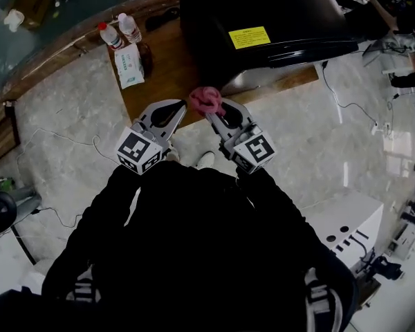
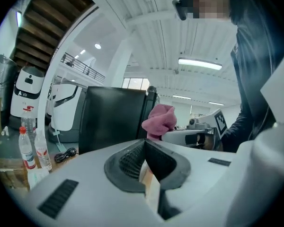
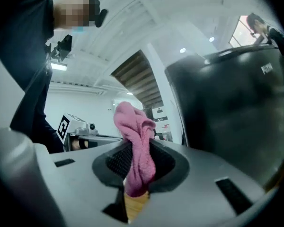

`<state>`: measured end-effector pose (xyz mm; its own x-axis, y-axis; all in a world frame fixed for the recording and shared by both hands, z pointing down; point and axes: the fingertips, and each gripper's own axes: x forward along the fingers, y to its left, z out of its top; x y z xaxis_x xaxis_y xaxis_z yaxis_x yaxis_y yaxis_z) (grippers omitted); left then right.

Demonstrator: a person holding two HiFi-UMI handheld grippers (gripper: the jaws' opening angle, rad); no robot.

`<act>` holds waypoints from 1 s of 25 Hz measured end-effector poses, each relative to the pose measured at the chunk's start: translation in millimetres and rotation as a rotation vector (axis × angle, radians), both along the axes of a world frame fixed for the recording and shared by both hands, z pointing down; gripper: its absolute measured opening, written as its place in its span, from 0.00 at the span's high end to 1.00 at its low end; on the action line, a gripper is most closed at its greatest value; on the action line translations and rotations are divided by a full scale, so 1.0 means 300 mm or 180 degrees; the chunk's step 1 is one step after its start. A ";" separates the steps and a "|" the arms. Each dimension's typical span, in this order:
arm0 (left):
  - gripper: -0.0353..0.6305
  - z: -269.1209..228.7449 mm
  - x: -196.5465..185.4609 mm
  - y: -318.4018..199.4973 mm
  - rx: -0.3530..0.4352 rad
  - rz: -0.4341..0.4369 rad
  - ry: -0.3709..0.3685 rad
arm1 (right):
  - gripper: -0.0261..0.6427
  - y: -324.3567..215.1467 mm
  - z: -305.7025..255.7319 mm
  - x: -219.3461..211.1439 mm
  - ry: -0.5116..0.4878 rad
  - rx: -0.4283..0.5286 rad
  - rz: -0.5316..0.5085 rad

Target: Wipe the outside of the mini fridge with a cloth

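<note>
Nearest us, the left claw is held in front of the person's dark-clad body, its jaws closed together with nothing between them. We find the right claw just beside it, to its right, clamped on a pink cloth. The cloth is pinched at its lower end and stands up out of the jaws in a bunched fold. In the head view both claws point forward, and the cloth sits at the near edge of a wooden tabletop.

Beyond the cloth stands the mini fridge, black, on the tabletop, with a yellow label on its upper face. In the right gripper view the fridge rises near the cloth on its right, with open background showing between the two.

Farther left on the tabletop we note a white wipes packet. Past it stand two clear bottles, upright and side by side.
</note>
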<state>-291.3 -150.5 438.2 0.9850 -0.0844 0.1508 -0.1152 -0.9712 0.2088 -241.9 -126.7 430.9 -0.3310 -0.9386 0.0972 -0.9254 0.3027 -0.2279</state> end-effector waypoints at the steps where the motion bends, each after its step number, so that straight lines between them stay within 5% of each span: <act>1: 0.94 -0.029 -0.004 0.030 0.0013 -0.0034 0.0040 | 0.84 0.023 -0.038 -0.019 0.0066 0.0064 -0.0113; 14: 0.94 -0.140 -0.036 0.367 0.0314 -0.0308 0.0124 | 0.84 0.294 -0.179 -0.056 0.0373 0.0306 -0.0493; 19: 0.94 -0.147 -0.046 0.394 0.0158 -0.0380 0.0207 | 0.84 0.334 -0.160 -0.062 0.0347 0.0280 -0.0556; 25: 0.94 -0.164 -0.050 0.431 0.0275 -0.0363 0.0176 | 0.84 0.378 -0.176 -0.045 0.0267 0.0343 -0.0484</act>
<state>-306.4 -21.1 388.9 0.9748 -0.2065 0.0838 -0.2164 -0.9670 0.1341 -255.5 -13.4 378.1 -0.4646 -0.8850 0.0320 -0.8816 0.4588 -0.1107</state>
